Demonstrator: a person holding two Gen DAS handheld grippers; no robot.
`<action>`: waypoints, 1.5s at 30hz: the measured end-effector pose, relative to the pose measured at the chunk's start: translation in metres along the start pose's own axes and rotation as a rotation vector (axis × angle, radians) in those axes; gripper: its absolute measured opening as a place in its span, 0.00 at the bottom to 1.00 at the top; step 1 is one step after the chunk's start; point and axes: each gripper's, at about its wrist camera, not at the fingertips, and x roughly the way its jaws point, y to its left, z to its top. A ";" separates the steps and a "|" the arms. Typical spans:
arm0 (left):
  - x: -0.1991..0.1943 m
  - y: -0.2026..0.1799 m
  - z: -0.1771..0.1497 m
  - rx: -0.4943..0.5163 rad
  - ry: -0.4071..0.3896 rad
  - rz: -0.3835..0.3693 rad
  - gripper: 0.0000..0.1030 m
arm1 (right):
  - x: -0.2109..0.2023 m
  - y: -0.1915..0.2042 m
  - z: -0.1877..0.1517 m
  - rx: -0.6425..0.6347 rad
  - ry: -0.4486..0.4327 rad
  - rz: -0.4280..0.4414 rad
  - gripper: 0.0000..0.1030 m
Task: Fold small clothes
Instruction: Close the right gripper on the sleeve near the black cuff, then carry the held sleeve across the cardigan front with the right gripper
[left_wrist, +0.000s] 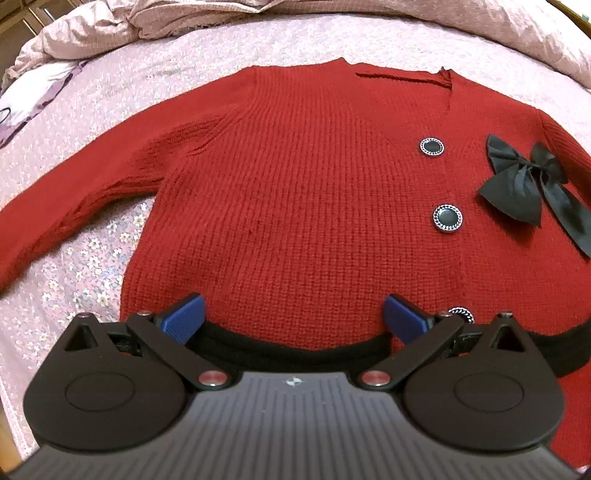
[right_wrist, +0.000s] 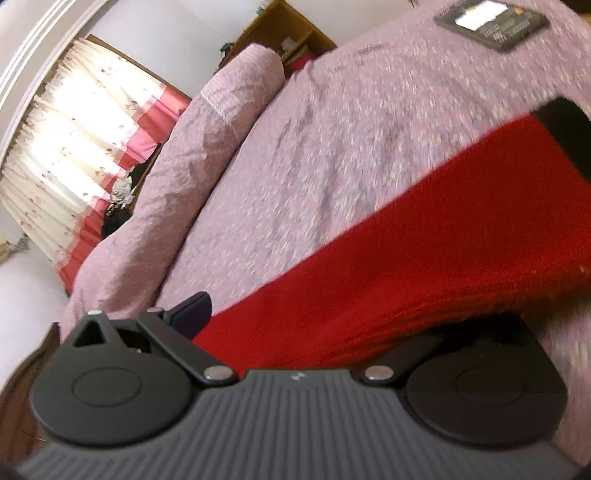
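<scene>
A small red knit cardigan (left_wrist: 295, 206) lies flat on the bed, front up, with black round buttons (left_wrist: 447, 218), a black bow (left_wrist: 532, 181) and a black hem band (left_wrist: 295, 350). Its left sleeve (left_wrist: 74, 206) stretches out to the left. My left gripper (left_wrist: 293, 317) is open, its blue fingers (left_wrist: 184, 317) spread over the hem. In the right wrist view, the red sleeve (right_wrist: 424, 251) with a black cuff (right_wrist: 569, 133) runs across my right gripper (right_wrist: 295, 325). Only the left finger (right_wrist: 192, 312) shows; the red knit hides the right one.
The bed (left_wrist: 92, 258) has a pink floral sheet. A rumpled pink duvet (left_wrist: 258, 18) lies along the far side, also seen in the right wrist view (right_wrist: 177, 184). A dark flat box (right_wrist: 491, 22) sits on the bed. Curtains (right_wrist: 74, 147) and a wooden shelf (right_wrist: 280, 33) stand beyond.
</scene>
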 end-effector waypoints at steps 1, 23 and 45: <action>0.000 0.000 0.000 -0.002 -0.001 -0.003 1.00 | 0.004 -0.002 0.001 -0.006 -0.011 0.008 1.00; -0.009 0.008 -0.004 0.003 -0.014 -0.015 1.00 | 0.004 -0.004 0.005 -0.043 0.005 -0.078 0.64; -0.025 0.023 -0.003 -0.032 -0.051 -0.002 1.00 | -0.016 0.038 0.016 -0.197 -0.026 0.044 0.18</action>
